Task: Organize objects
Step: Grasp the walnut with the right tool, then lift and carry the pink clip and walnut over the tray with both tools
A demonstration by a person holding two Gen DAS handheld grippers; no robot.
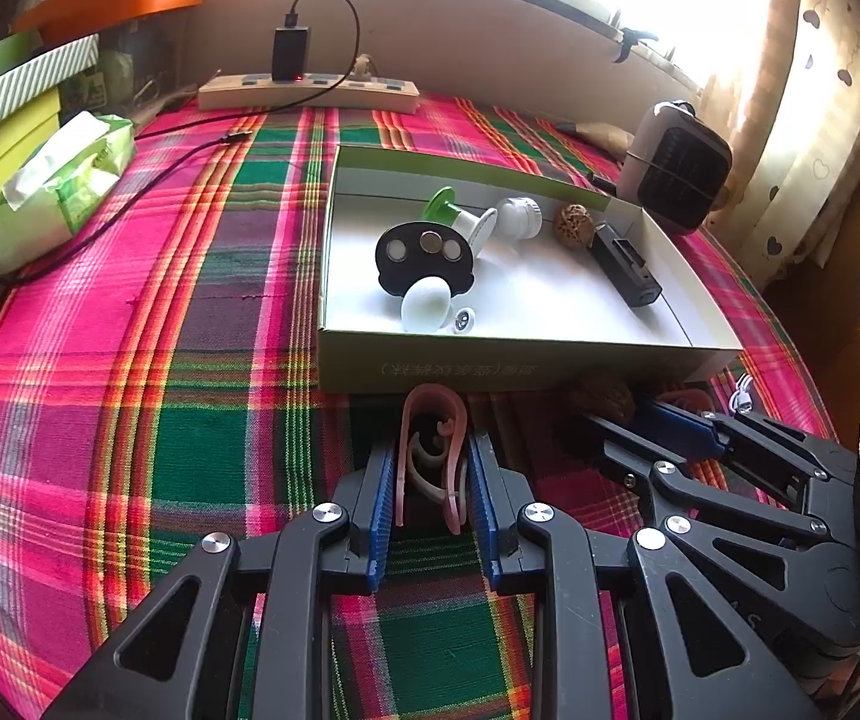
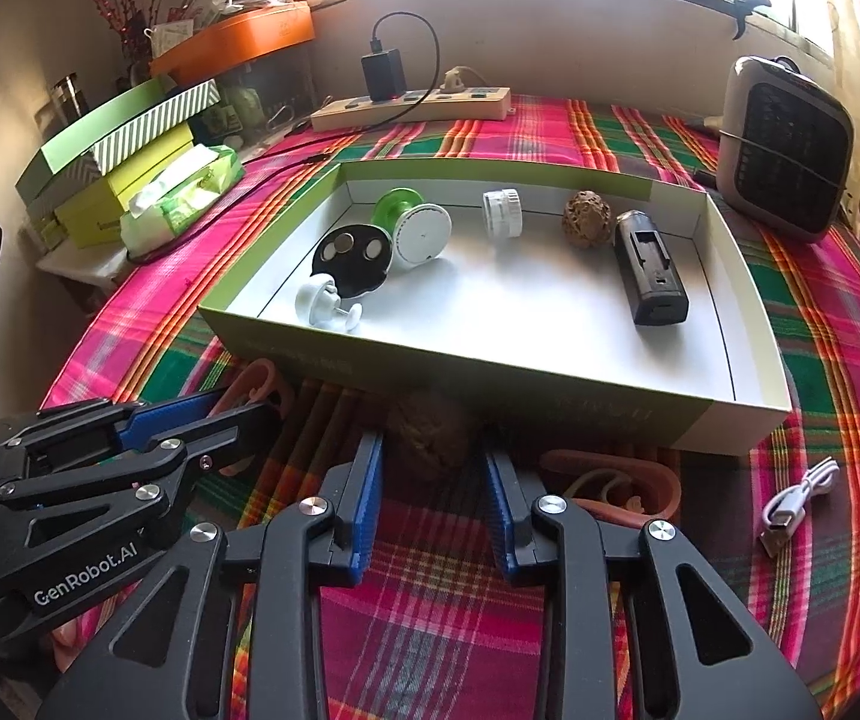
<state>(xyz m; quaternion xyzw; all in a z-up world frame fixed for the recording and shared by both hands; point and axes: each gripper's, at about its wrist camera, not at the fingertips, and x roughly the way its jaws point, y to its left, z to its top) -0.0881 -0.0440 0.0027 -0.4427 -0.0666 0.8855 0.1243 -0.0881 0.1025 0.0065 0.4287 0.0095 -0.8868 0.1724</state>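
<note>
The tabletop carries a plaid cloth, and the box stands just ahead of both claws, its near wall facing them. Its floor already holds several small items, among them a black case at the far right and a spool at the far left.

The left claw is nearly closed on a pink clip. The clip stands upright between the blue pads, and its curved top projects ahead of the fingertips, close to the box wall. Risk: the clip is thin and springy, so it may twist or flick out of the pads on the lift. Its projecting top may also catch the box rim if the lift is too low.

The right claw stands part open around a walnut, which lies on the cloth between the fingertips and against the shaded box wall. Whether the pads touch it cannot be told. Risk: the walnut is round and hard, so an off-centre closure may squirt it forward against the wall or sideways.

A second pink clip lies just right of the right claw; a finger may drag it. The two claws sit close together and may collide if lifted at once.

A white cable lies further right, apart from both claws.
</note>
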